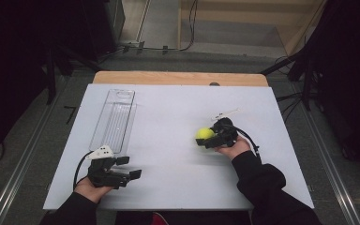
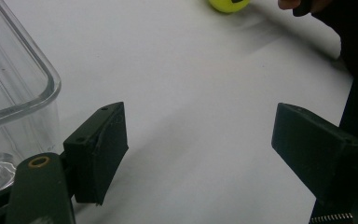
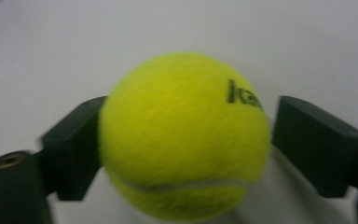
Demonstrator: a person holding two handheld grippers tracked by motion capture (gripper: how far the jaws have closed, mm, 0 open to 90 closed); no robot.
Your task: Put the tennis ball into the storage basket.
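Beside left tool (image 1: pixel 130 167), clear container (image 1: pixel 115 119).

The only readable print is a dark lettering fragment, "ka" (the rest curves out of sight), standing at about two o'clock on the yellow tennis ball (image 3: pixel 184 135) in the right gripper view.

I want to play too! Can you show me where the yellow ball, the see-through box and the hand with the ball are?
tennis ball (image 3: pixel 182 140), right gripper view, middle of its fuzzy front.
clear box (image 1: pixel 115 119), high view, on its floor.
right gripper (image 1: pixel 211 136), high view, between its jaw tips by the ball.
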